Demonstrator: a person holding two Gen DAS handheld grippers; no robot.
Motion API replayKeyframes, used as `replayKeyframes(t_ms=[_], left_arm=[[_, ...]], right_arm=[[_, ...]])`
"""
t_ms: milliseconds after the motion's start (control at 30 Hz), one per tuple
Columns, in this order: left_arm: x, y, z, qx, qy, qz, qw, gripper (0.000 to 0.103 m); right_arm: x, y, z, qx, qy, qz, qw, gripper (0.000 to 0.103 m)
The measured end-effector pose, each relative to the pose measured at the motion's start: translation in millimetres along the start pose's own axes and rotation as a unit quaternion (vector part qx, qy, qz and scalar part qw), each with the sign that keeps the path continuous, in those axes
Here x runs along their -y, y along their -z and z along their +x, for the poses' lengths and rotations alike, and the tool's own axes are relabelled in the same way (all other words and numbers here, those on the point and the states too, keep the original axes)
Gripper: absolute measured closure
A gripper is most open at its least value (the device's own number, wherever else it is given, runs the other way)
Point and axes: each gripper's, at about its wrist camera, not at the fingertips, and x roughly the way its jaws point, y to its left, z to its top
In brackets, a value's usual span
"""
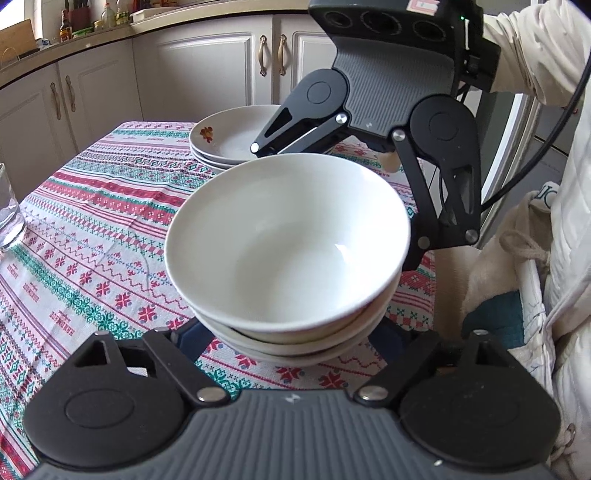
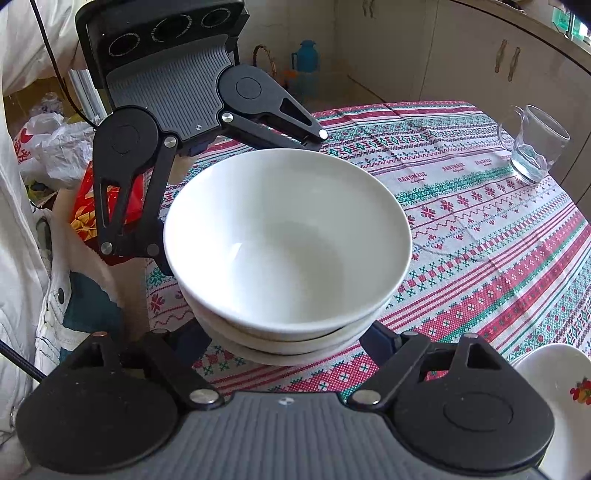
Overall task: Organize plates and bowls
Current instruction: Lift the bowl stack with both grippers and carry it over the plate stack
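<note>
On patterned tablecloth (image 1: 92,206): bowl stack (image 1: 288,258) nested, plate stack (image 1: 225,140) behind; left gripper (image 1: 291,343) and right gripper (image 2: 291,343) straddle bowls, grip unclear; glass mug (image 2: 532,144) remains.

A kitchen in daylight. Cream cabinets (image 1: 207,62) with brass handles run from nine to one o'clock in the left wrist view, under a pale countertop (image 1: 110,33) carrying bottles (image 1: 66,26). The worktop wears a red, green and white patterned tablecloth (image 1: 92,206). More cabinets (image 2: 480,55) stand at one o'clock in the right wrist view.
</note>
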Motion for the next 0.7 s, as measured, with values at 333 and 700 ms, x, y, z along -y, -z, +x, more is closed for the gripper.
replayKeyframes(t_ms=[333,700], left_arm=[[1.9,-33.4,-0.2,0.008,-0.006,0.011,0.9999,0.014],[-1.0,-75.9,18.6,0.017,0.002,0.031,0.9994,0.014]], right_arm=[[8.7,3.4,-28.5,0.011,0.012,0.000,1.000,0.014],[28.2,22.7,-66.2,0.020,0.034,0.014,0.999,0.014]])
